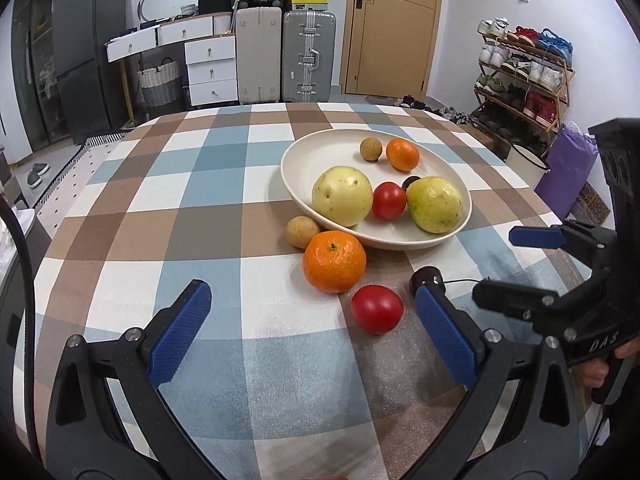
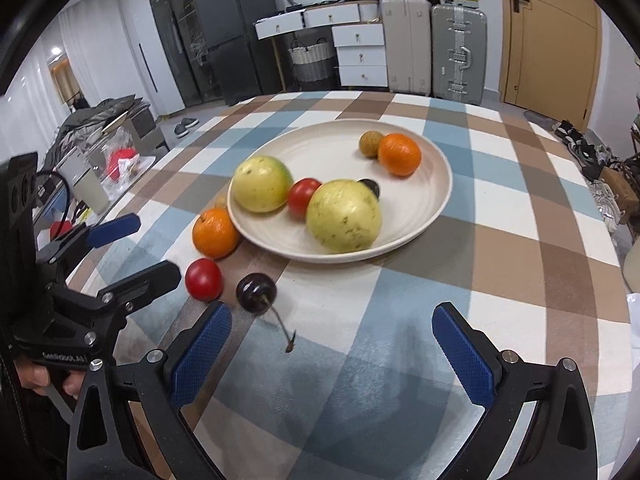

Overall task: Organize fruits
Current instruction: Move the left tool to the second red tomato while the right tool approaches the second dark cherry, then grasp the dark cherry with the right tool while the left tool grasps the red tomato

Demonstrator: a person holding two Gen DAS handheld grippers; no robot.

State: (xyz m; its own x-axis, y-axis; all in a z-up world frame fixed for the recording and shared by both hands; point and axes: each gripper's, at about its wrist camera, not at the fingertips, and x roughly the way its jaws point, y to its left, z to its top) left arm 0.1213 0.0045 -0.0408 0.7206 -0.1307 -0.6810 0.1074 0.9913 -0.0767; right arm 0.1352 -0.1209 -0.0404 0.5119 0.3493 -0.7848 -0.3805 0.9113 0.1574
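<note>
A plate [image 1: 304, 196] is sitting on the tabletop [image 1: 224, 208], holding two guavas [image 1: 342, 195], a tomato [image 1: 389, 200] between them, and an orange [image 1: 402, 154] beside a longan [image 1: 371, 149] toward the far rim. Outside the plate's near edge, another longan [image 1: 301, 232], an orange [image 1: 334, 261], a tomato [image 1: 377, 309] and a cherry [image 2: 256, 293] are lying in a row on the tabletop.
</note>
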